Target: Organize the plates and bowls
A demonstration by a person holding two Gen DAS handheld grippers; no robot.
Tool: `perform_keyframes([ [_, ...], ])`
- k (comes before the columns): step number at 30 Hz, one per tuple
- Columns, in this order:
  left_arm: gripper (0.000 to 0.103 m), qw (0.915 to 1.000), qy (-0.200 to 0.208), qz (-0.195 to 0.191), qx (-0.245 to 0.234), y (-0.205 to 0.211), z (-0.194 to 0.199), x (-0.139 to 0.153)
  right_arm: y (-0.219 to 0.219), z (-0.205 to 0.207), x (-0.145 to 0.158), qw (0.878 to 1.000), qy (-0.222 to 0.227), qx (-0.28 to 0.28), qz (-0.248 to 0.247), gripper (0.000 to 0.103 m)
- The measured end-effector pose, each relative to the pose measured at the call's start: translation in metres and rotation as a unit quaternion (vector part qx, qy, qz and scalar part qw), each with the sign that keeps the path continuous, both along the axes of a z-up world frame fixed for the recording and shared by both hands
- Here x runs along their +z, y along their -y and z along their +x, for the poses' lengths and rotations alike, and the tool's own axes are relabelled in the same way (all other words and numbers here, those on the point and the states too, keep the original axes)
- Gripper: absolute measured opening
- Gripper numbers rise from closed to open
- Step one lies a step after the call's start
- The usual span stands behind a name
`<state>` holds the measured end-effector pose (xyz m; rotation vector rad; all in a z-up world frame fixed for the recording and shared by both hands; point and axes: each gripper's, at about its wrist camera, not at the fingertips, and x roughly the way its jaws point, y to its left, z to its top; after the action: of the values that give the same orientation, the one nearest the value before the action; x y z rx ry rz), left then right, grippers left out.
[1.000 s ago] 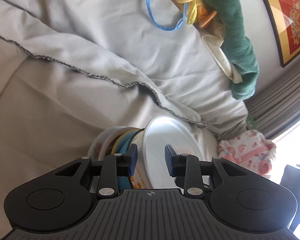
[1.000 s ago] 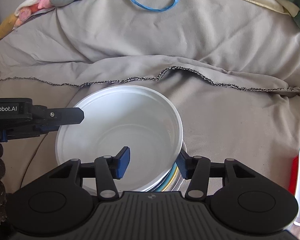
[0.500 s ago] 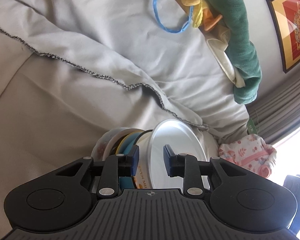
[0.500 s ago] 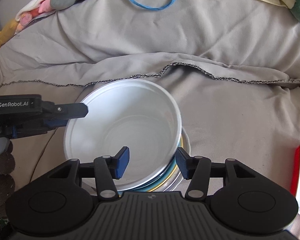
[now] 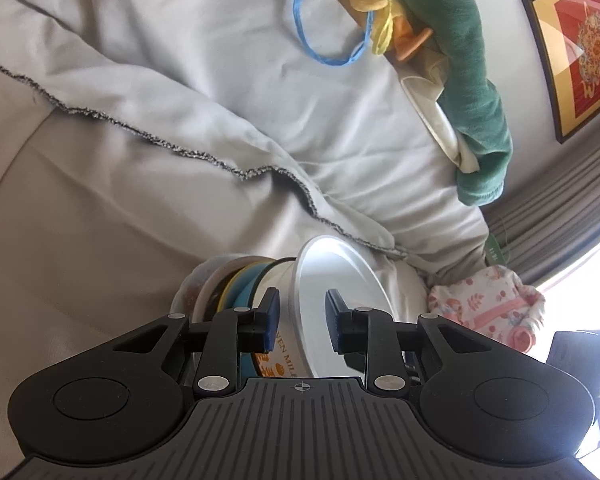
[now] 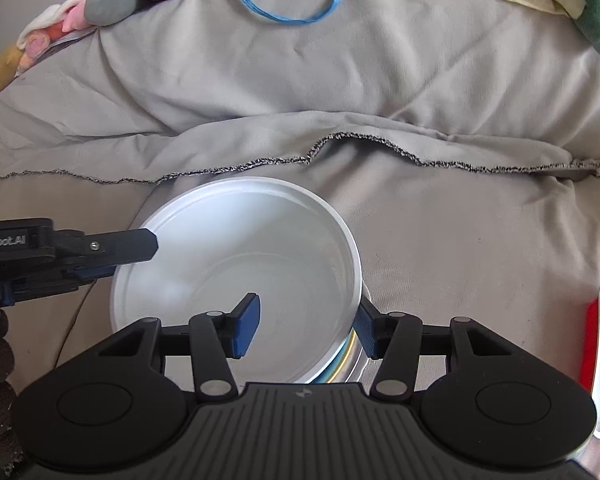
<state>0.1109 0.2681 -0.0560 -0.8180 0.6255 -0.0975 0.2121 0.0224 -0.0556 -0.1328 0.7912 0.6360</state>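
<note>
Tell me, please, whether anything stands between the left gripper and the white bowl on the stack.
Nothing visible does. The left gripper straddles the rim of the white bowl, with the bowl's wall between the jaws, which have just been closing. A gap shows at the inner pad.

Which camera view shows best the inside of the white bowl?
The right wrist view: it looks down into the white bowl, showing its whole empty inside. The left wrist view shows the bowl side-on, mostly its printed wall and rim.

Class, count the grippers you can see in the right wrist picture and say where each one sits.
2. The right gripper sits bottom centre, straddling the white bowl's rim; the left gripper reaches in from the left edge at that rim. None seems hidden.
</note>
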Motion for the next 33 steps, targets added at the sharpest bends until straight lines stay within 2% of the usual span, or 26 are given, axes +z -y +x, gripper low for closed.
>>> perform_keyframes([
  [7, 0.028, 0.9999, -0.009, 0.007, 0.006, 0.000, 0.001, -0.002, -0.006, -0.011, -0.004, 1.000, 0.021, 0.006, -0.019, 0.050],
  [20, 0.028, 0.9995, -0.014, 0.017, 0.023, 0.002, 0.000, -0.004, -0.005, -0.010, -0.006, 1.000, 0.017, 0.007, -0.013, 0.050],
  [24, 0.028, 0.9974, -0.002, 0.045, 0.056, 0.005, -0.012, 0.010, 0.003, -0.009, -0.002, 1.000, 0.000, 0.000, 0.009, 0.050],
  [28, 0.028, 0.9937, 0.016, 0.073, 0.084, 0.015, -0.025, 0.034, 0.024, -0.013, 0.016, 0.999, 0.019, -0.004, 0.037, 0.050],
  [31, 0.028, 0.9947, 0.026, 0.074, 0.067, 0.034, -0.021, 0.052, 0.047, -0.011, 0.027, 0.998, 0.027, -0.011, 0.061, 0.050],
  [33, 0.028, 0.9944, 0.013, 0.095, 0.045, 0.054, -0.009, 0.064, 0.064, -0.008, 0.031, 0.997, 0.023, -0.015, 0.077, 0.050],
])
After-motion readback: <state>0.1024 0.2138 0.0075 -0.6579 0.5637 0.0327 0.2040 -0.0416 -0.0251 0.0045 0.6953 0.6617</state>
